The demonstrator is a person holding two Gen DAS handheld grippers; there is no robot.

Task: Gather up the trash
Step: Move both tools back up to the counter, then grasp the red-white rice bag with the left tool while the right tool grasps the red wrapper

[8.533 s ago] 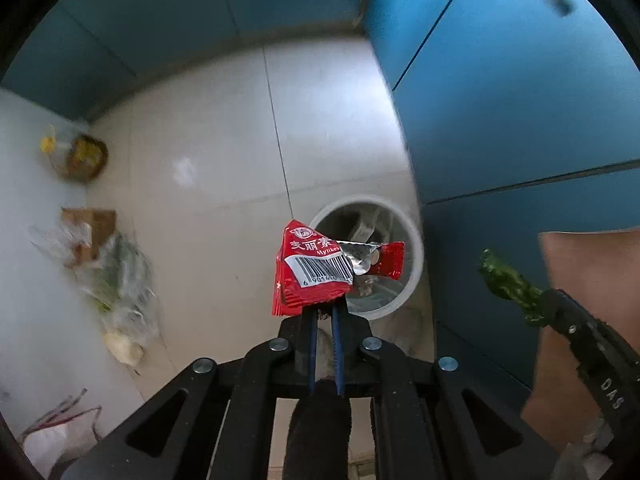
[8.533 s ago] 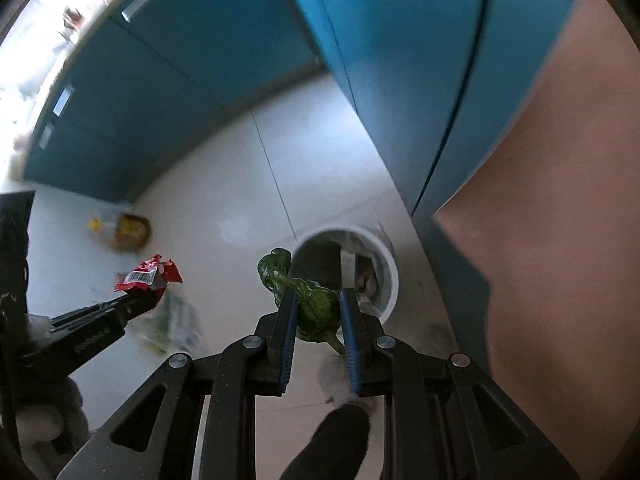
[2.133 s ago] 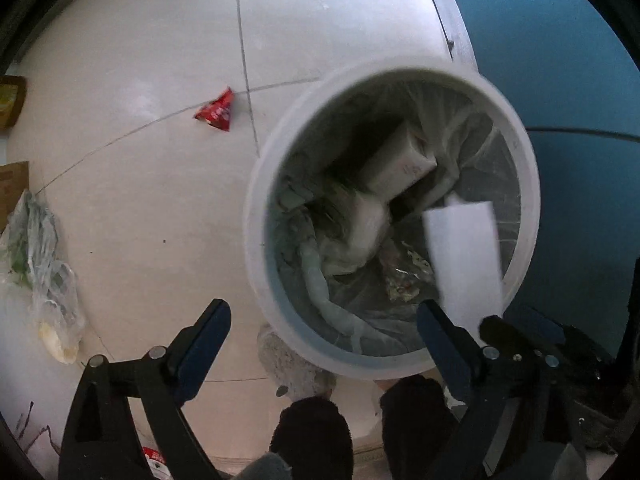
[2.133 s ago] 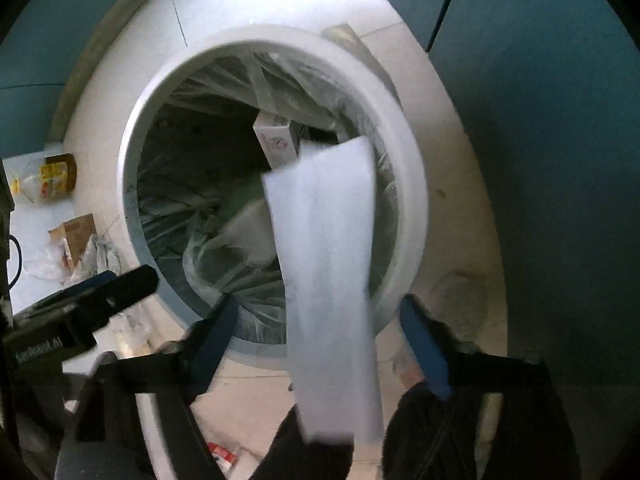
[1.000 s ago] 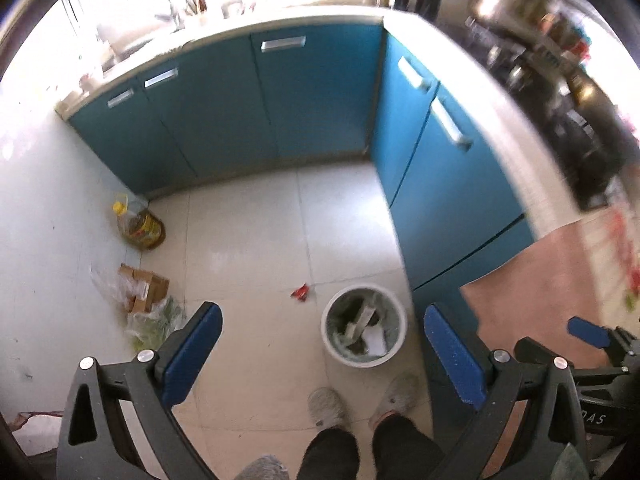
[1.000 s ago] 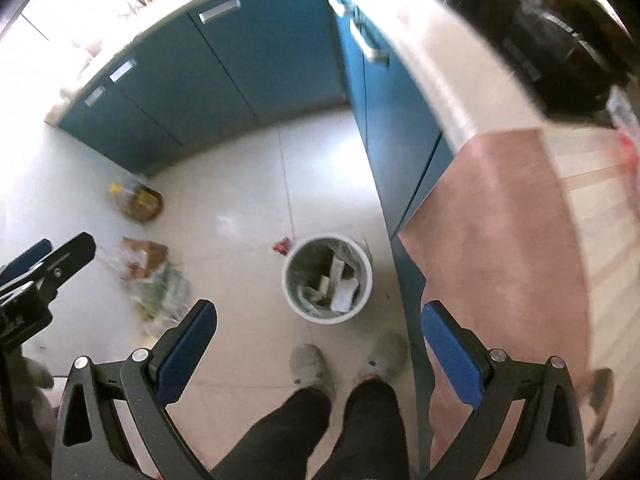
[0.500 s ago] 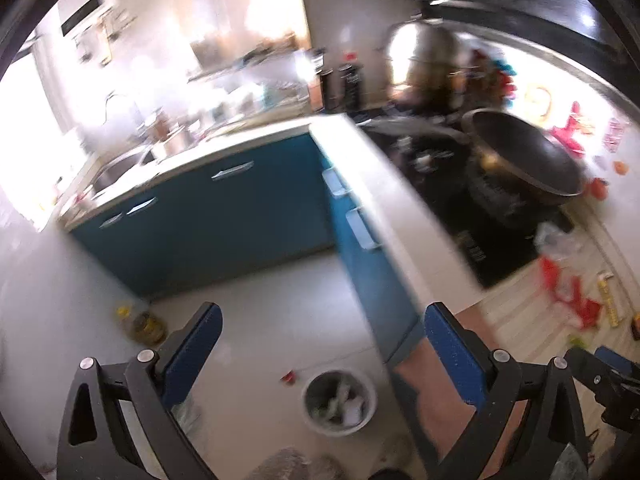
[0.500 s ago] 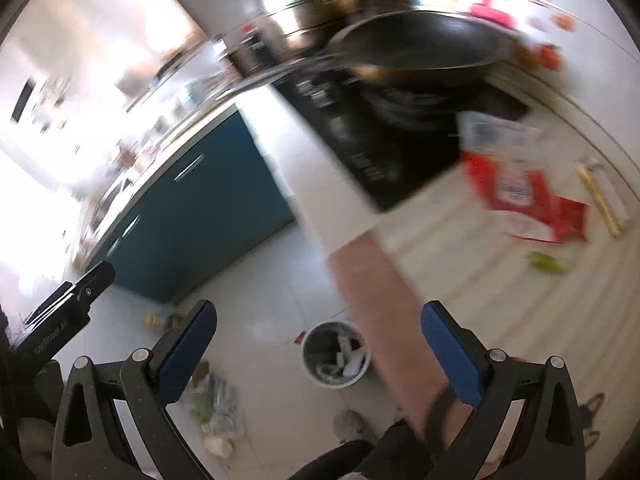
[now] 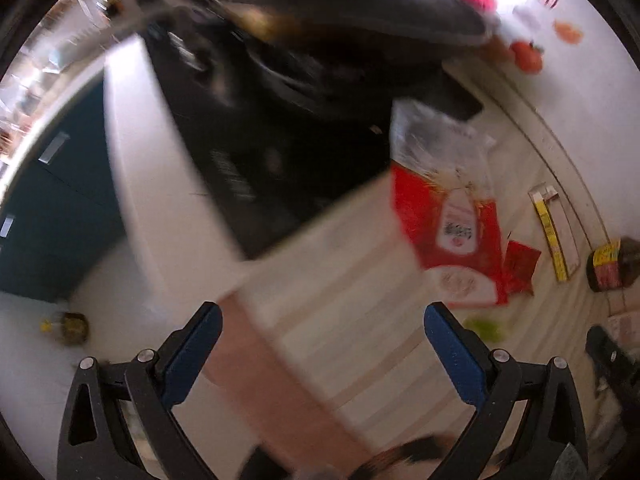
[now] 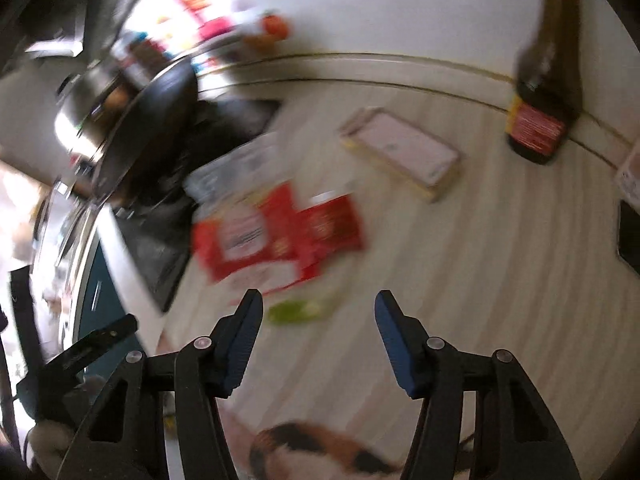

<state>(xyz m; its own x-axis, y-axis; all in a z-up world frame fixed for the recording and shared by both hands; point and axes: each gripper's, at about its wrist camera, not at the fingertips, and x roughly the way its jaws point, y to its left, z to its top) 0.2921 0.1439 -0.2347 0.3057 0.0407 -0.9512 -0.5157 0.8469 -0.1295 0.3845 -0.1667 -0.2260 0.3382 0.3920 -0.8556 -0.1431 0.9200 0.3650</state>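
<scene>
Trash lies smeared by blur on the pale surface point(image 10: 500, 280): a red packet point(image 10: 256, 236) beside the dark cooktop point(image 9: 256, 152), a smaller red wrapper point(image 10: 332, 228) touching it, a green scrap point(image 10: 296, 310). Print is unreadable. Left gripper point(image 9: 320, 354) fingers stand wide, empty. Right gripper point(image 10: 319, 338) fingers are closing, nothing between. A dark bottle point(image 10: 540, 120) is cut off.

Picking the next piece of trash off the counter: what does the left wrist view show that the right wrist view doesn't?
Left wrist only: the floor with a yellow-capped bottle.

Right wrist only: the dark sauce bottle seen nearly whole; a furry, cat-like shape.

Both: the big red packet, small red wrapper, green scrap, flat box and black wok. Both hand-held grippers are empty; the right is closing.
</scene>
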